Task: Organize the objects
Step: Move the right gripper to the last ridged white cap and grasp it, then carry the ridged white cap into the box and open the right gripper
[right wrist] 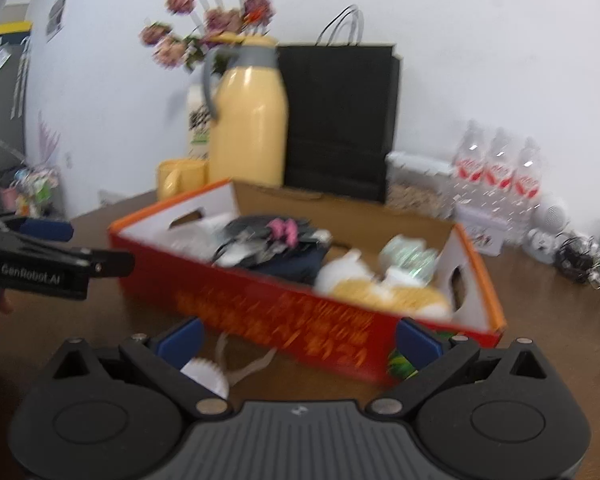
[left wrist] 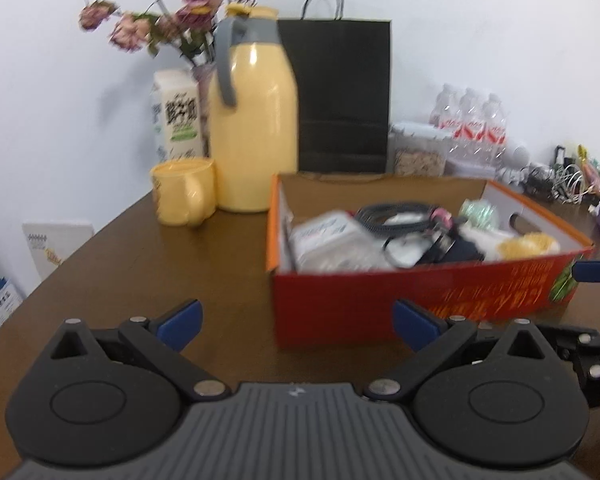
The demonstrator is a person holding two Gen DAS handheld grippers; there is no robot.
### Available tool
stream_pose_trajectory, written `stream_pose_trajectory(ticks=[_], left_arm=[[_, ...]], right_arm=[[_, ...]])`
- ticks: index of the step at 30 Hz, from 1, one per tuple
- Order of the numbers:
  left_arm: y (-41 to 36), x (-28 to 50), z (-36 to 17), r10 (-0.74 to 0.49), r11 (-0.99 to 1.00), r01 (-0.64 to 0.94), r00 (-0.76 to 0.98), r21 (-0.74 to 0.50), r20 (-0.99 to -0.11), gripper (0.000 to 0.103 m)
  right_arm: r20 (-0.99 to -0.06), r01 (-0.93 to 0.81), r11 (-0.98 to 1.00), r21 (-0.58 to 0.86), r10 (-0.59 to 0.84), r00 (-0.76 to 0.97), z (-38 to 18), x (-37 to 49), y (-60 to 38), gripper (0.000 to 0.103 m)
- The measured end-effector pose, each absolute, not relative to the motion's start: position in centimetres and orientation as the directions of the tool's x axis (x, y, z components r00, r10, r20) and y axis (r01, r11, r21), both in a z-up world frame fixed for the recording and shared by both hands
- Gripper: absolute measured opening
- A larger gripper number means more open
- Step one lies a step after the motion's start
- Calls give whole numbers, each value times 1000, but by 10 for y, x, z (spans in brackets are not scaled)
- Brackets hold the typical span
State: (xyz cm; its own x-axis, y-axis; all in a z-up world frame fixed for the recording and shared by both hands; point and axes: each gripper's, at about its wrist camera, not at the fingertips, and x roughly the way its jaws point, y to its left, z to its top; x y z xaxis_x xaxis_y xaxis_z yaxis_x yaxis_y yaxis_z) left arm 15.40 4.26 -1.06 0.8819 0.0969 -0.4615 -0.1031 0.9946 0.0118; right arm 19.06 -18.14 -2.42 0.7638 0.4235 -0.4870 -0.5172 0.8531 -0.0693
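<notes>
Both grippers spread wide, nothing held. Left gripper [left wrist: 298, 322] hovers low over the brown table [left wrist: 228, 264], blue pads far apart, empty table between them. Right gripper [right wrist: 298, 338] likewise released, pads apart, hovering near the front wall of the red box [right wrist: 284, 320].

Red open-top cardboard box [left wrist: 380, 300] with orange rim sits on the table at 1 o'clock from the left gripper, just beyond its right pad; in the right wrist view it lies dead ahead at 12 o'clock, skewed, near corner toward the right pad. Inside: a clear plastic packet [left wrist: 332, 240] at the left end, a coiled black cable [left wrist: 396, 216], a dark blue item [right wrist: 296, 266], a pink clip [right wrist: 283, 229], a white-and-yellow plush [right wrist: 380, 288], a pale green roll [right wrist: 408, 258] at the right end. All blurred, details unclear.

A white fluted paper cup [right wrist: 206, 374] with a pale ribbon lies on the table outside the box, touching or just beside the right gripper's left pad.

Behind the box at 11 to 12 o'clock: yellow thermos jug [left wrist: 254, 120], yellow mug [left wrist: 184, 194], milk carton [left wrist: 178, 118], dried roses [left wrist: 172, 16], black paper bag [left wrist: 342, 96]. At 2 o'clock: water bottles [left wrist: 470, 120], tangled cords [left wrist: 556, 176].
</notes>
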Motion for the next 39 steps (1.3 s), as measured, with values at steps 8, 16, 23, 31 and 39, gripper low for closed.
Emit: stream_pose_trajectory(ticks=[8,16,23,31,39], left_arm=[[52,144,-18,92,994,-111,868,-10,-488,103],[49,145,-19,76,995,-95,869,-15,-489,103],[49,147,-20,72,995,-95,865,-21,-497,103],[49,150,-23,74,995,-101,856,-24,-512,103],[47,152,-25,89,994,-110,850,-10,-520,103]], right_arm=[[-576,-610,792,-35,482,660,-40,184,-159,73],[-609,-631,776,21,510,607,-46,184,-153,47],[-603,-641,767,27,524,602,-45,182,-151,39],[-576,-639,769,31,536,617,-40,180,-155,39],[-537,-613,789,38,533,654,-32,180,-165,39]])
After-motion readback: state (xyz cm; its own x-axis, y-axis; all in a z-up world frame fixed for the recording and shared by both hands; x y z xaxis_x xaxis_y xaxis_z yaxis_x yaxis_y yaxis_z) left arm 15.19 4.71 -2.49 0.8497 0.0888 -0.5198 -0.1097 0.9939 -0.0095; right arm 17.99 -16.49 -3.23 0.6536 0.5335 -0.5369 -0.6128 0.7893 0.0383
